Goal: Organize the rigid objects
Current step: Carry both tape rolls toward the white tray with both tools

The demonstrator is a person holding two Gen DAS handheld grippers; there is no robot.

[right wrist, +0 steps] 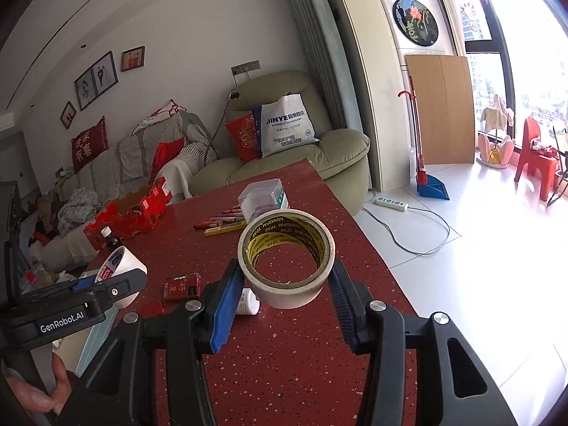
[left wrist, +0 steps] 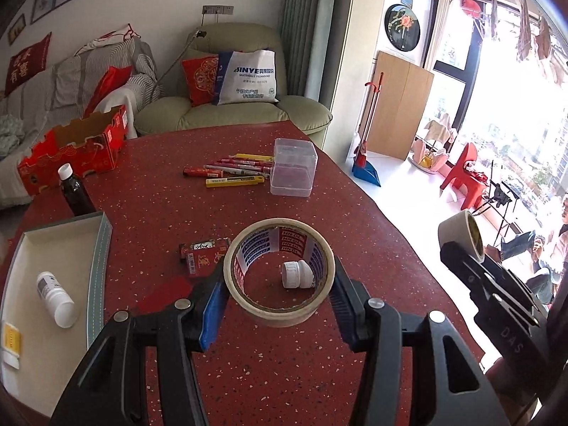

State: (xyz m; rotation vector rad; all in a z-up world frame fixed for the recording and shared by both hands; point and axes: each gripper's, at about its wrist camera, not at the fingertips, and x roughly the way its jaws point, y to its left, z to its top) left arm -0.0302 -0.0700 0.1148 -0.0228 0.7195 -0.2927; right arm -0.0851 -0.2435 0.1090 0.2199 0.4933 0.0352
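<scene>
My left gripper (left wrist: 279, 284) is shut on a tape roll with a red-and-blue printed core (left wrist: 280, 305), held above the red table (left wrist: 177, 206). My right gripper (right wrist: 284, 280) is shut on a tape roll with a yellow-and-black core (right wrist: 287, 291), also held above the table; it shows at the right edge of the left wrist view (left wrist: 461, 238). A small white bottle (left wrist: 296, 274) lies on the table under the left roll. A grey-rimmed tray (left wrist: 97, 259) at the left holds a white bottle (left wrist: 56, 298).
Markers and a yellow cutter (left wrist: 234, 172) lie beside a clear plastic box (left wrist: 293, 167) at the far side. A dark bottle (left wrist: 74, 191), a red carton (left wrist: 74, 149) and a small red packet (left wrist: 204, 254) sit on the table. The table's right edge drops to the floor.
</scene>
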